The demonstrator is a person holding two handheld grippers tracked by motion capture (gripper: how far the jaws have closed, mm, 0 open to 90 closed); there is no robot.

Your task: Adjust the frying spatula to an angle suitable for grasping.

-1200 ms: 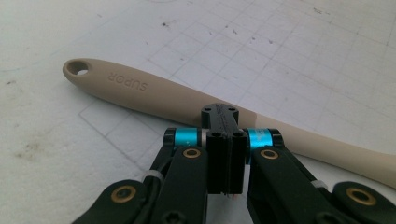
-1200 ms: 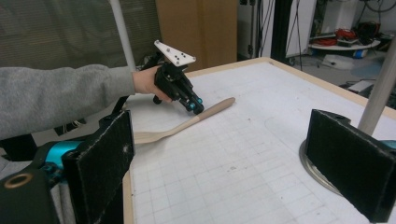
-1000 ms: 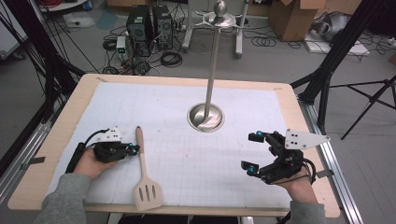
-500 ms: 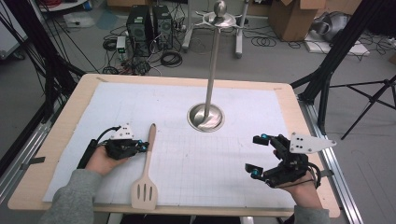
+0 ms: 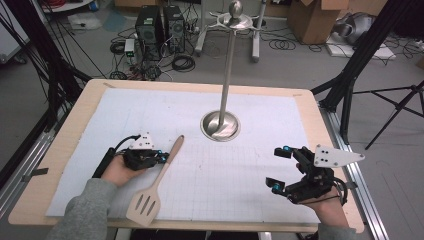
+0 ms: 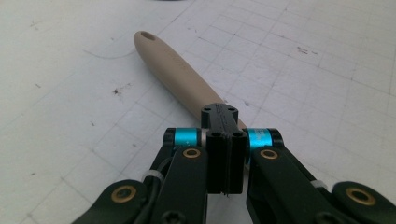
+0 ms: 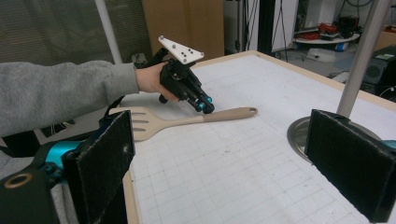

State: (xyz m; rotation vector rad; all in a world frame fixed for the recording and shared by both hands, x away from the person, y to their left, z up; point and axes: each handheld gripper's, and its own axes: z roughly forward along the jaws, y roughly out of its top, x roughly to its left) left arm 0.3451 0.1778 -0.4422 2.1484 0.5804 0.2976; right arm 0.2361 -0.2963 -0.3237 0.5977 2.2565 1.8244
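Observation:
A beige slotted spatula (image 5: 155,182) lies flat on the white grid mat, handle pointing up and to the right, head near the front edge. My left gripper (image 5: 161,157) is shut, and its closed tips rest against the left side of the handle about halfway along. In the left gripper view the jaws (image 6: 226,140) are pressed together and the spatula handle (image 6: 173,70) runs on beyond them. The right gripper view shows the spatula (image 7: 187,120) with the left gripper (image 7: 204,105) touching it. My right gripper (image 5: 278,168) stands open over the mat at the right, nothing between its pads (image 7: 100,154).
A metal stand (image 5: 226,80) rises from a round base (image 5: 220,125) at the mat's middle back, with hooks at its top. The wooden table edge (image 5: 320,115) frames the mat (image 5: 150,110). Computers, cables and boxes sit on the floor beyond.
The spatula's handle has swung to the right while its head stayed near the front edge, and my left gripper moved right with it. My right gripper drifted slightly toward the front.

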